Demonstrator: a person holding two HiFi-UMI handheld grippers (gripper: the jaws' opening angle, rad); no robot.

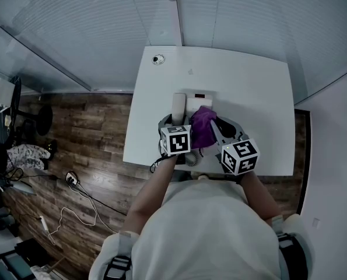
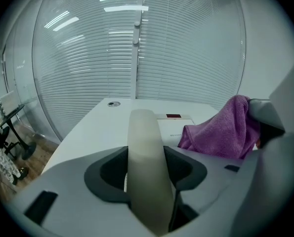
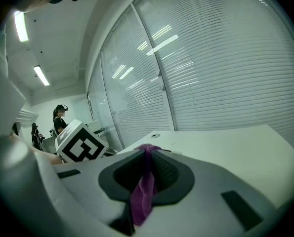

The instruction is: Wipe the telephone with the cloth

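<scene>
Left claw grips the handset, jaws wide; right claw pinches the purple cloth against the telephone on the table

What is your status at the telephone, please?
Left gripper shut on handset. Right gripper shut on cloth, at telephone base. Nothing blocking.

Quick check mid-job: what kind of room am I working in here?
Most likely an office: a white desk carrying a desk telephone, glass walls with slatted blinds behind it, and a wood-pattern floor.
</scene>
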